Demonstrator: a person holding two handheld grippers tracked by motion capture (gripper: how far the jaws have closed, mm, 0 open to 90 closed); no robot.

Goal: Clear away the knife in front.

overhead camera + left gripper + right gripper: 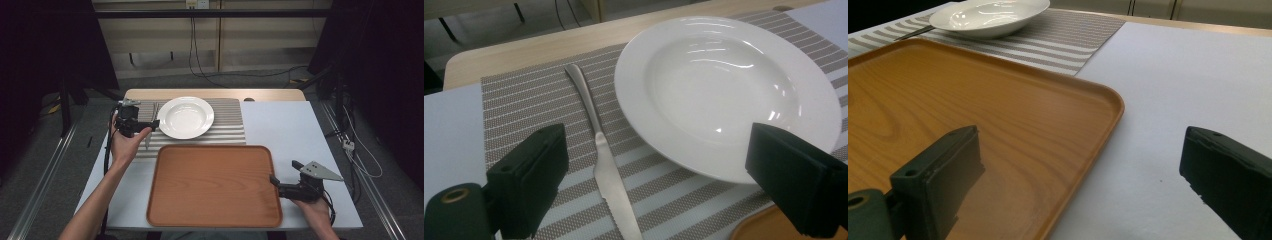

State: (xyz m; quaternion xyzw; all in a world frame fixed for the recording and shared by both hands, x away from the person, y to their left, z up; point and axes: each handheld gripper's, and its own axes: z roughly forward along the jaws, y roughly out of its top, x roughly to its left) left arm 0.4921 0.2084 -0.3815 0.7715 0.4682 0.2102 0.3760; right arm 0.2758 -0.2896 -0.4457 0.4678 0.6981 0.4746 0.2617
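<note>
Both jaw pairs gape empty: left gripper [141,126] beside the round white ceramic plate [185,117], right gripper [283,176] at the rectangular wooden tray [214,186].

The plate [185,117] is white; the placemat [230,127] is striped grey and white. The tray [214,185] is orange-brown wood grain, the knife [605,158] silver.

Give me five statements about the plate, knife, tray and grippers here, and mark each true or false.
1. The white plate sits on the striped placemat. True.
2. The knife lies on the wooden tray. False: it lies on the placemat, beside the plate.
3. The left hand-held gripper is open, near the plate and knife. True.
4. The right hand-held gripper is shut on the tray's rim. False: its jaws stand wide apart, holding nothing.
5. The tray carries a bowl. False: nothing lies on it.
</note>
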